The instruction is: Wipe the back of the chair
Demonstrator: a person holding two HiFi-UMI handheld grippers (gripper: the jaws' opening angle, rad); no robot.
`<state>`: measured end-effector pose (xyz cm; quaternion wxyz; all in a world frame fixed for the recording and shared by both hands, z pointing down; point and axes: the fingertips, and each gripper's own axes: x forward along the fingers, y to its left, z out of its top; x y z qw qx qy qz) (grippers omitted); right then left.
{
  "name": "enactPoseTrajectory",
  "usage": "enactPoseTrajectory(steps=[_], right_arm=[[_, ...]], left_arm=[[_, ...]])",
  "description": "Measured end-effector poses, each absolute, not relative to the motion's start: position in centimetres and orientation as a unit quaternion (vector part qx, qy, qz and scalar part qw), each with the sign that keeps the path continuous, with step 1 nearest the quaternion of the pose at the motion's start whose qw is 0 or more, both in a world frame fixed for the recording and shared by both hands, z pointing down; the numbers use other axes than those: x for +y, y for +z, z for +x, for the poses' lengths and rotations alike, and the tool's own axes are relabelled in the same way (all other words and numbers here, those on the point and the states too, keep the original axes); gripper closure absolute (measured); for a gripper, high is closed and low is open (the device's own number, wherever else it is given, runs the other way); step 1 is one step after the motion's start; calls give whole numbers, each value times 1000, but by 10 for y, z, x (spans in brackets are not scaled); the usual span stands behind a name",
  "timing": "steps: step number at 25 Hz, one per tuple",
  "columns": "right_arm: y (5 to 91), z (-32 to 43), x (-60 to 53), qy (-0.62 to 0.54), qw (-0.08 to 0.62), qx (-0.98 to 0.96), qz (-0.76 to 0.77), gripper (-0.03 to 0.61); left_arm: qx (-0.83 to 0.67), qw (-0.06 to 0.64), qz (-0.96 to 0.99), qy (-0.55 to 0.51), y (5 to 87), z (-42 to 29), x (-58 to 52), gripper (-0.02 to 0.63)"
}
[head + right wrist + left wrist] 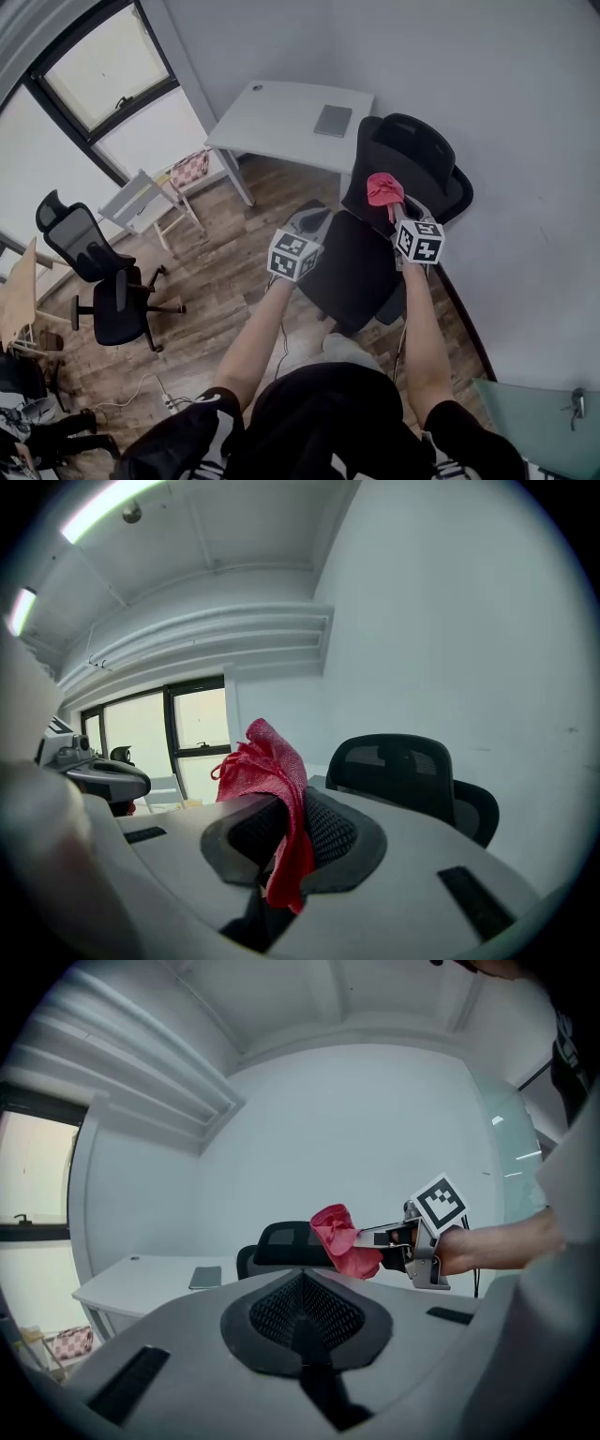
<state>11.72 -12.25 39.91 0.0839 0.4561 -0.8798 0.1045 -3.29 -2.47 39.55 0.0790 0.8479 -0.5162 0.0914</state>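
Observation:
In the head view a black mesh office chair (412, 159) stands by the wall, its back rising just beyond my hands. My right gripper (397, 208) is shut on a crumpled red cloth (383, 188), held beside the chair's upper back; whether they touch I cannot tell. The right gripper view shows the cloth (274, 789) pinched between the jaws and hanging down, with the chair (405, 769) ahead to the right. My left gripper (307, 221) hovers left of the seat, jaws shut on nothing. In its own view, beyond the left gripper (305, 1283), are the cloth (341, 1238) and the right gripper (392, 1238).
A white desk (281, 120) with a grey flat device (333, 121) stands beyond the chair. A second black chair (98, 277) and a small white chair (148, 202) are at the left by the windows. The wall runs close on the right; a glass panel (534, 422) lies lower right.

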Motion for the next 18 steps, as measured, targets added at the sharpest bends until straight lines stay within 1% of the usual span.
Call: enactPoseTrajectory(steps=[8, 18], right_arm=[[407, 94, -237, 118, 90, -871, 467, 511], [424, 88, -342, 148, 88, -836, 521, 509]], left_arm=[[-506, 79, 854, 91, 391, -47, -131, 589], [-475, 94, 868, 107, 411, -58, -222, 589]])
